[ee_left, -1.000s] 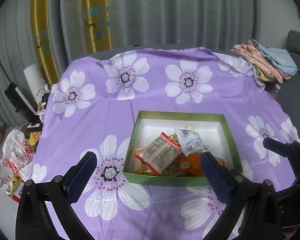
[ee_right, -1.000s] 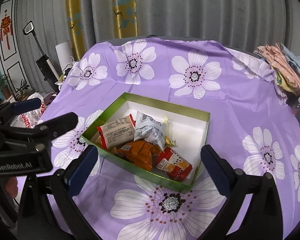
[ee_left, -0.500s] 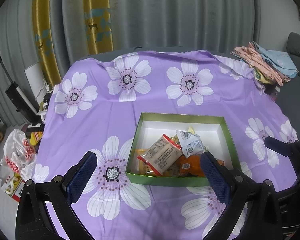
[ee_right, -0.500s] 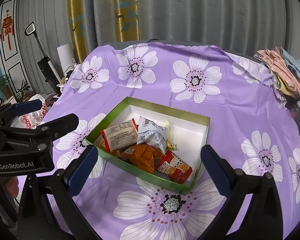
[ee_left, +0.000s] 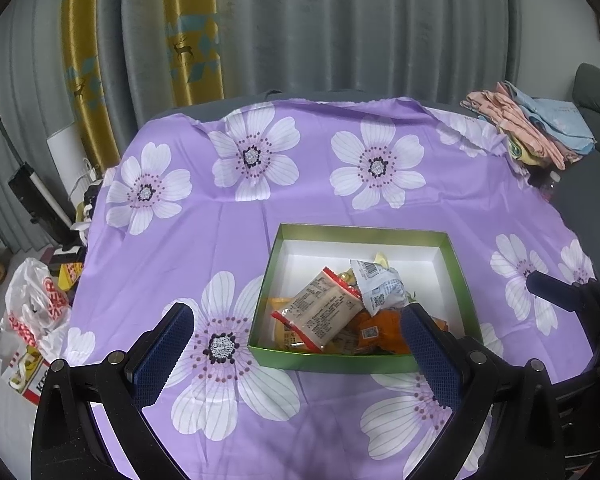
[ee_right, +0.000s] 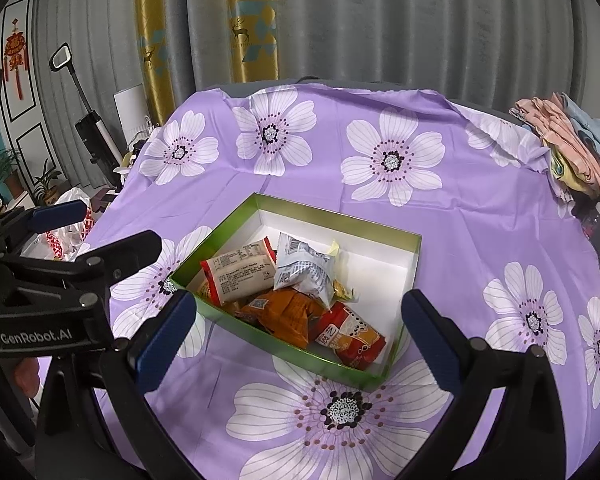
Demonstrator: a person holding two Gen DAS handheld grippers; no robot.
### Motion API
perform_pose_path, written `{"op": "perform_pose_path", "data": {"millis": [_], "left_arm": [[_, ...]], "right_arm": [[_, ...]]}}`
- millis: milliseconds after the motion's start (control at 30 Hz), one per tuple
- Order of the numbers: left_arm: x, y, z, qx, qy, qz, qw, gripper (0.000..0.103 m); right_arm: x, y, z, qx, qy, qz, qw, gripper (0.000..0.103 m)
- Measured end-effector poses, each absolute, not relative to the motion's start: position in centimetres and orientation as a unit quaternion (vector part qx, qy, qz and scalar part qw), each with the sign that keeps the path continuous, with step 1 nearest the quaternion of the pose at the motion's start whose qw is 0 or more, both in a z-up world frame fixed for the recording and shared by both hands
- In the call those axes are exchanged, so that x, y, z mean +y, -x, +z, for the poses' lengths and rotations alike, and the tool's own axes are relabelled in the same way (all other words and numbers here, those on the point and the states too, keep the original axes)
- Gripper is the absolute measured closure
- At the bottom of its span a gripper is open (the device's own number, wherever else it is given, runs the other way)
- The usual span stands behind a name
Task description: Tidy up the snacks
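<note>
- We find the snacks heaped in the near half of the green box (ee_right: 400,264), which sits on the purple flowered cloth (ee_right: 480,216); the far half of its white floor is bare and no packet lies out on the cloth.
- The beige packet with red ends (ee_right: 242,274) lies on top at the left, the pale blue-white pouch (ee_right: 304,270) leans beside it, the orange packet (ee_right: 288,312) lies in front, and the red-orange packet (ee_right: 350,338) rests by the near wall.
- We judge all of them light, soft and crinkly — film wrappers that will slip and buckle, with contents that could crush under a hard squeeze.
- We would take each across its narrow width near the middle, or by a crimped end seal; the beige packet, lying highest, looks the easiest to reach.
- The box, a thin card tray by the look of it, would probably slide on the cloth if nudged.
- The left gripper (ee_left: 296,354) hangs over the near edge of the cloth, fingers spread wide, nothing between them, touching nothing.
- The right gripper (ee_right: 300,340) is likewise spread wide and empty — poised above the box's near corner, clear of the snacks.
</note>
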State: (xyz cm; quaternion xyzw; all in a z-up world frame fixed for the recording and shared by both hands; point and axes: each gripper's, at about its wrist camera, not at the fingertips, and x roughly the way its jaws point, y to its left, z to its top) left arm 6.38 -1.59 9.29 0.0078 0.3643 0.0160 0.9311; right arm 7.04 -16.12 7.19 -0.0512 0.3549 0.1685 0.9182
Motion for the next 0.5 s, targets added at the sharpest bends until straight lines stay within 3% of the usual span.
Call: {"op": "perform_pose_path", "data": {"millis": [500], "left_arm": [[-1.89, -6.98, 9.06, 0.367, -0.01, 0.015, 0.93, 0.001]], "right_arm": [[-15.94, -7.21, 7.04, 0.356, 0.05, 0.17, 0.917, 0.0]]}}
